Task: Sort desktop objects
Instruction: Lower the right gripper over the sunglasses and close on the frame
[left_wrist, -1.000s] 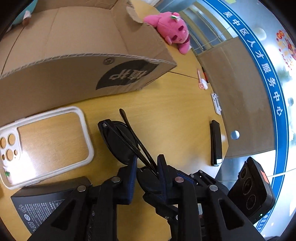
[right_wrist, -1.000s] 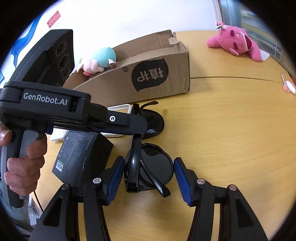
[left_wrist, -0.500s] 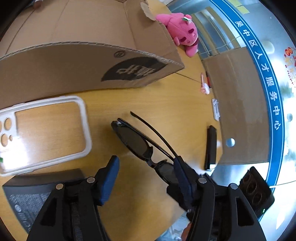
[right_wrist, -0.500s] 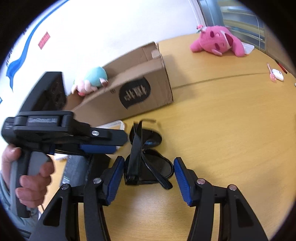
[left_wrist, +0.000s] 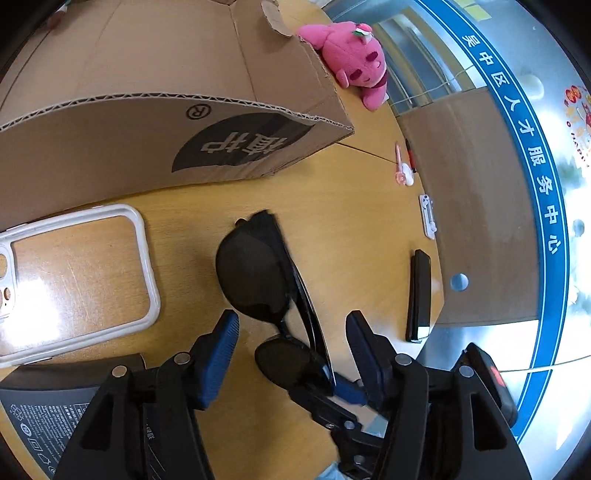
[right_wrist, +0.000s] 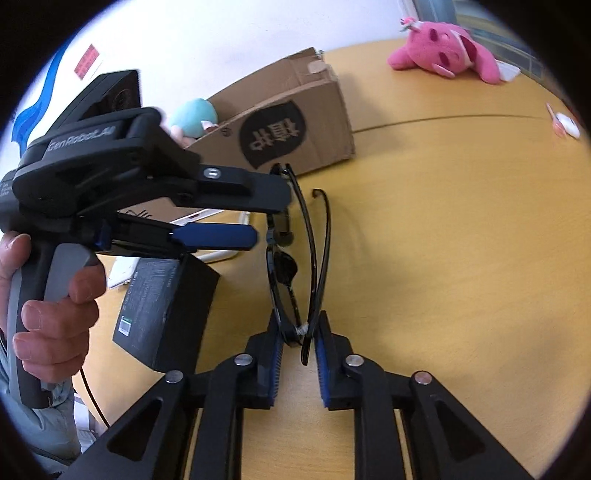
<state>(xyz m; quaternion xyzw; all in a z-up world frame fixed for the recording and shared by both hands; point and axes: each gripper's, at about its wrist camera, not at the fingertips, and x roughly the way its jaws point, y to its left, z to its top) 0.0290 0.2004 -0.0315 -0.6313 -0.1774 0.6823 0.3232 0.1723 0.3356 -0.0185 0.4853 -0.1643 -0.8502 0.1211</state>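
Sunglasses (right_wrist: 291, 273) rising off table (right_wrist: 461, 258) onto edge since earlier frame, right gripper (right_wrist: 298, 345) having just closed, pinching hinge end. Left gripper (left_wrist: 291, 354) standing spread, released, straddling frame. Open tabletop lying right of claws; cardboard box (right_wrist: 295, 122) sitting ahead, teal plush (right_wrist: 194, 116) inside.

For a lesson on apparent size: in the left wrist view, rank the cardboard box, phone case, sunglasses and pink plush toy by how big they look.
1. cardboard box
2. phone case
3. sunglasses, though nearness to the camera inflates them
4. pink plush toy, farthest away
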